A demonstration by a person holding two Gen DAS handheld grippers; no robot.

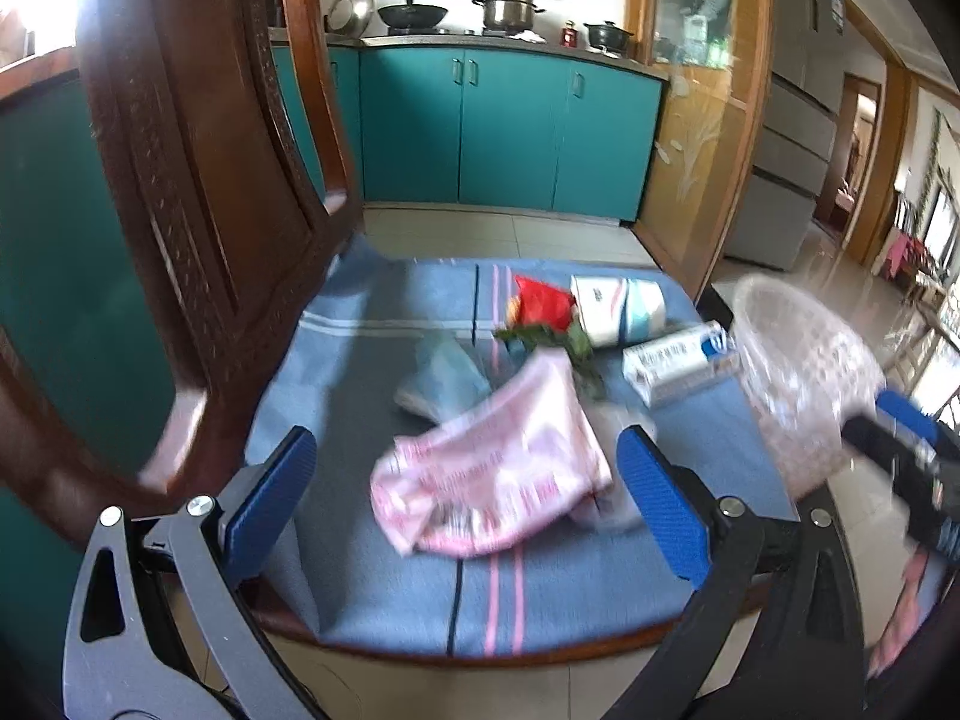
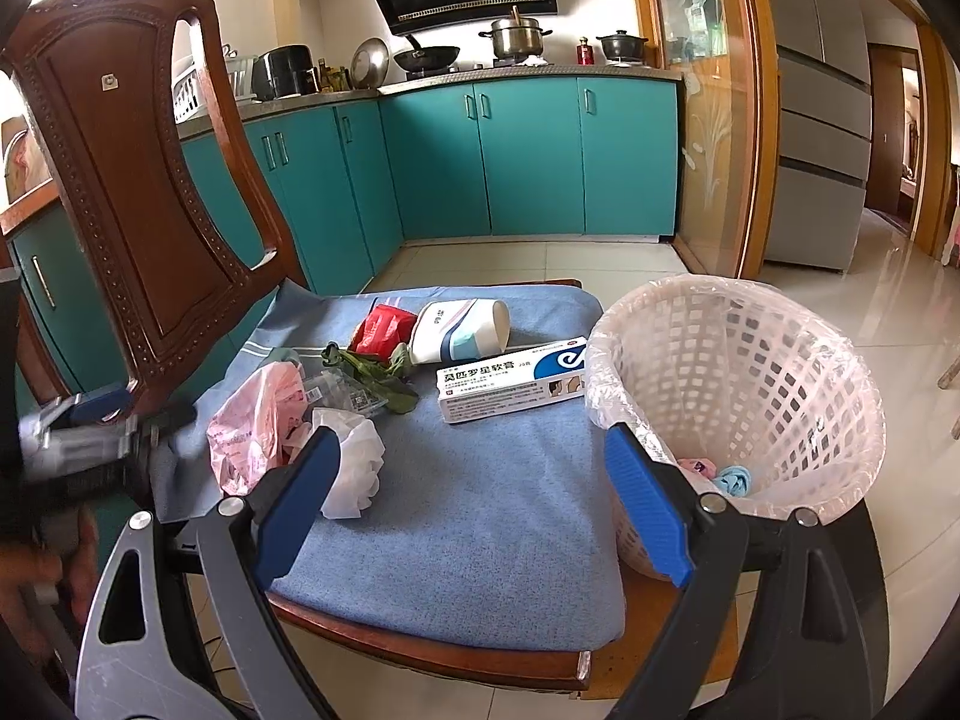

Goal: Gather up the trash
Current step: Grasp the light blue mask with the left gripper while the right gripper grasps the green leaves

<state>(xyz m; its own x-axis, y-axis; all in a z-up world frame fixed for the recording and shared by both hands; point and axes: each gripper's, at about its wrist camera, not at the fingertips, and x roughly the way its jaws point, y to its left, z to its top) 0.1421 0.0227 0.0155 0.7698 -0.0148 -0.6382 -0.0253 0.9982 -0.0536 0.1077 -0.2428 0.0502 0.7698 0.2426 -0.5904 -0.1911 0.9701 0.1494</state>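
- Kitchen setting: a wooden chair [image 2: 138,192] with a blue cushion [image 2: 480,510] stands on pale tiles in front of teal cabinets [image 2: 528,156].
- Left gripper [image 1: 465,483] hangs over the near part of the cushion with its blue fingers spread wide; a crumpled pink plastic bag [image 1: 498,468] lies between them, and whether the pads touch it cannot be told through the blur.
- Right gripper [image 2: 471,504] is also spread wide, with only bare cushion between its fingers.
- Just beside its left finger lie a white crumpled bag [image 2: 357,468] and the pink bag.
- Farther back lie green leaves [image 2: 372,372], a white and blue ointment box [image 2: 510,381], a tipped paper cup [image 2: 462,330] and a red wrapper [image 2: 384,327].
- At the cushion's right edge stands a white lattice bin [image 2: 738,396] lined with clear plastic, with small pink and blue scraps at its bottom.
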